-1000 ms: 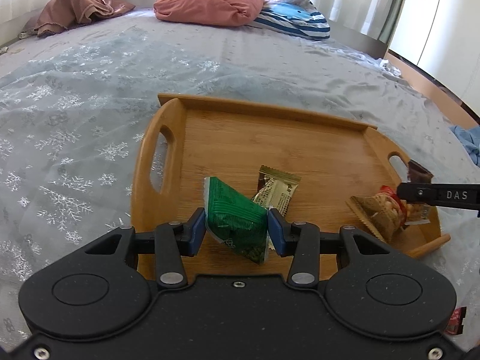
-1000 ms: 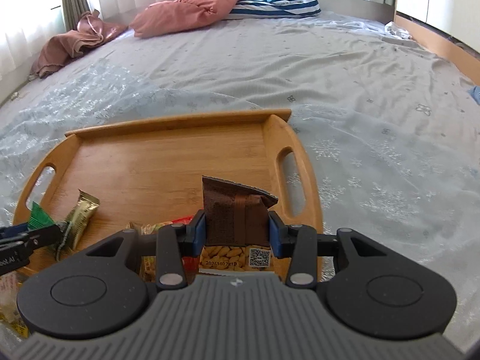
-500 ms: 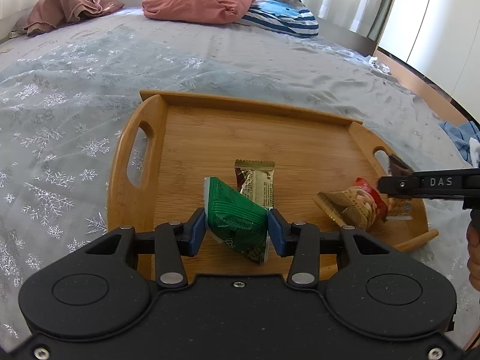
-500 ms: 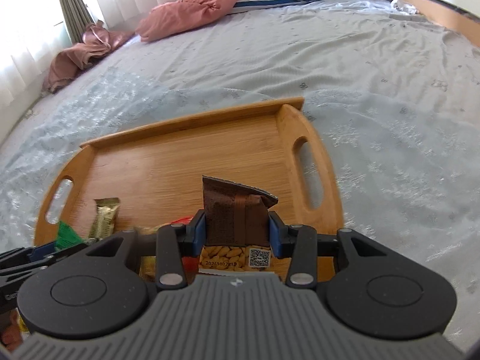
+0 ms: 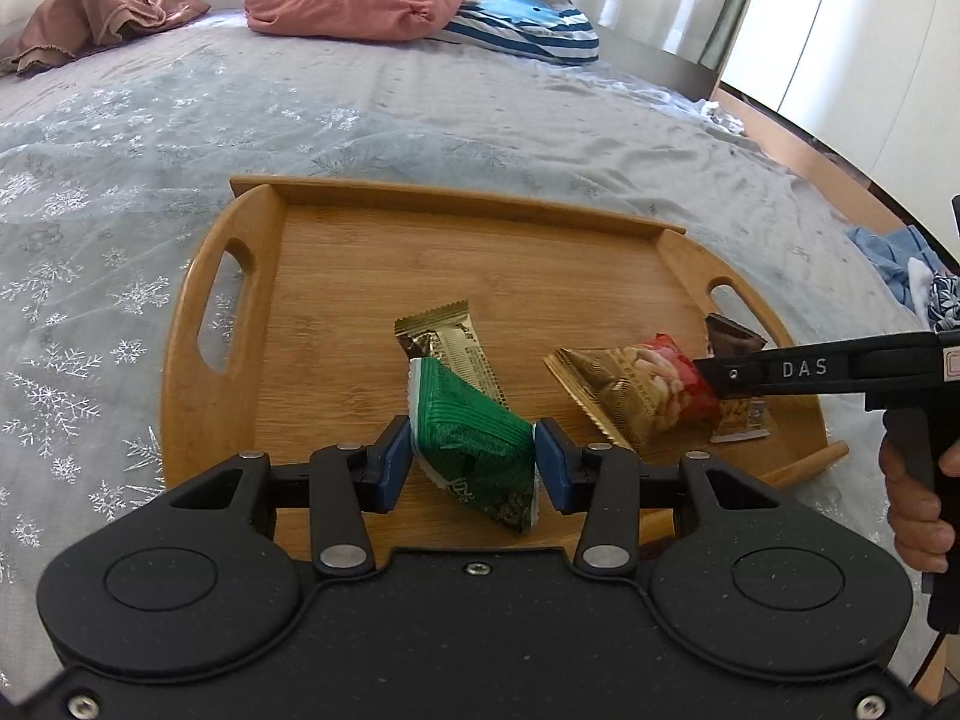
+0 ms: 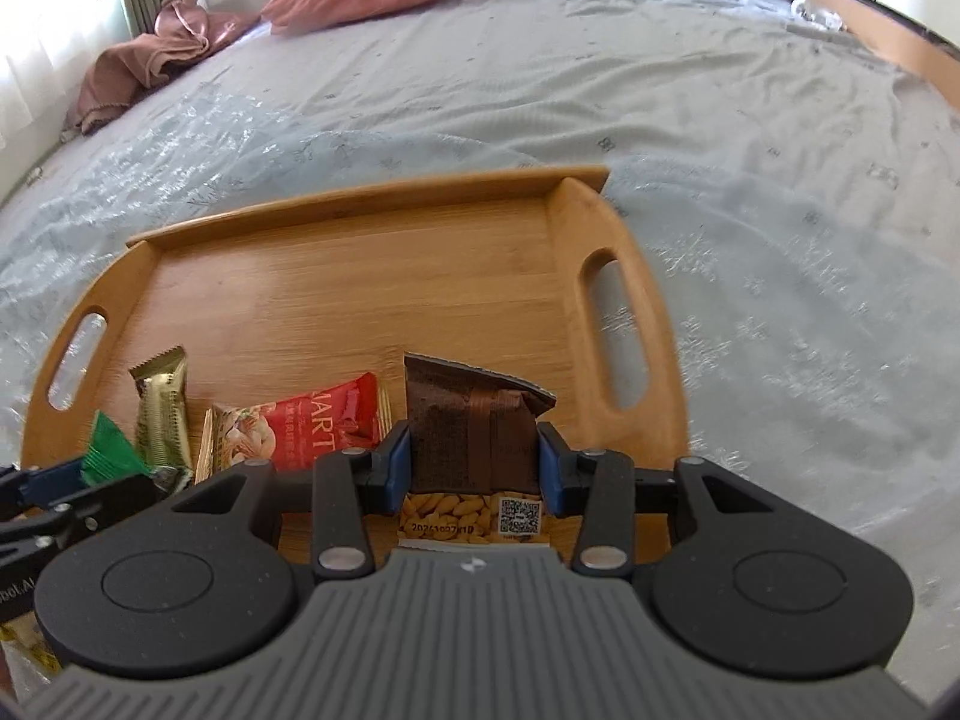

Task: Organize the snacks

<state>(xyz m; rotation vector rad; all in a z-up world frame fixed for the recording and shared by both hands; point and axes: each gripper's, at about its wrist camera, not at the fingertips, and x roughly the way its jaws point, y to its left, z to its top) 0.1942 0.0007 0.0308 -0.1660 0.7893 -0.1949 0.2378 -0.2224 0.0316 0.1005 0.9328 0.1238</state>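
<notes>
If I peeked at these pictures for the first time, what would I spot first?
Probably the green snack packet pinched in the left gripper and the brown packet pinched in the right gripper, both over the near side of a wooden tray on a snowflake bedspread. A gold bar and a red-and-gold packet lie on the tray.

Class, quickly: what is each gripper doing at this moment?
Left gripper: shut on the crinkled green foil snack packet.
Right gripper: shut on the dark brown snack packet.
</notes>
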